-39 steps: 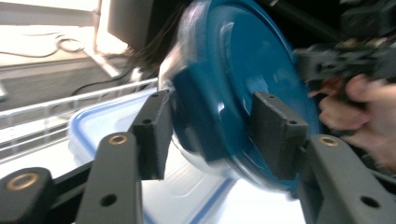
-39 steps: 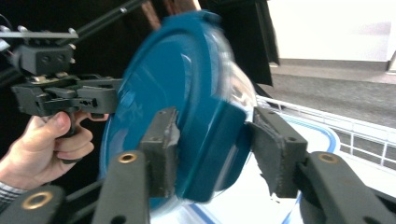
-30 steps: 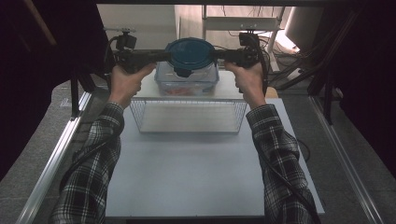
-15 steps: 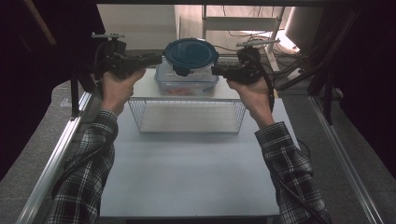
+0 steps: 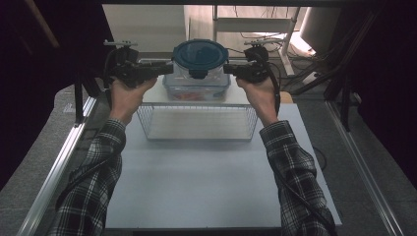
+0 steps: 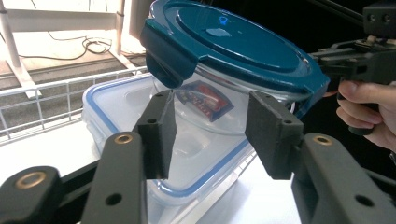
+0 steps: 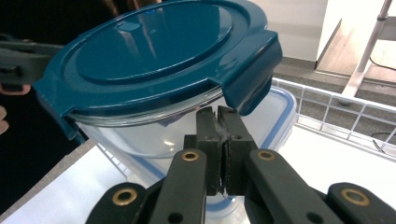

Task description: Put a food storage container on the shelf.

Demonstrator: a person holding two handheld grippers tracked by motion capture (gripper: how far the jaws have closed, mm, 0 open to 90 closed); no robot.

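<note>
Spreading across most of the high view, a pale table (image 5: 196, 187) carries a wire basket (image 5: 196, 123) at its far end, with a person's two plaid-sleeved forearms reaching in from the bottom. Behind the basket sits a clear rectangular box with a blue-edged lid (image 6: 116, 121), and on top of that box rests a round glass container (image 5: 199, 81) capped by a dark teal lid (image 5: 199, 56) with fold-down clips; a red and blue packet (image 6: 203, 98) is visible inside through the glass. The left gripper (image 6: 210, 130) is at the container's left side, its jaws apart with the glass between them, the pads not pressing on it. The right gripper (image 7: 218, 128) is at the container's right side just under a lid clip, its jaws having just been closing and now clenched together with nothing visible between them.
</note>
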